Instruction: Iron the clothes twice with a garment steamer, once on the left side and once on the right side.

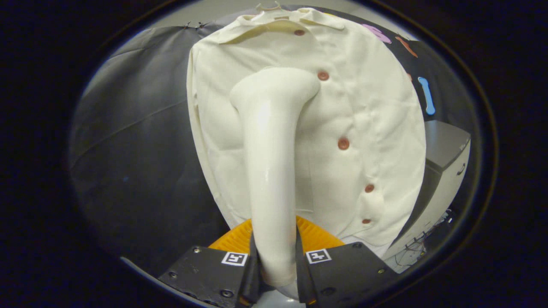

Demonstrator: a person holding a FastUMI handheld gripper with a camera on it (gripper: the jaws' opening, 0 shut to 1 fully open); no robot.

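The garment steamer is clamped by its handle between both fingers of the hand-held gripper, its head pressed to the hanging shirt left of the button row. The glossy handle is judged rigid and slippery, best gripped low; the cloth is soft and yields.

Steamer: smooth glossy plastic w/ a bright sheen streak along the handle, which sits clamped between both fingers of the tongs. Shirt just behind the steamer head: matt woven cloth, soft, lightly puckered and creased near the button row; buttons look like smooth plastic, slight shine. Booth wall beside the shirt: matt cloth, a few long folds. Cabinet on the shirt's other side: smooth hard panels, prob. plastic or painted metal, can't tell which.
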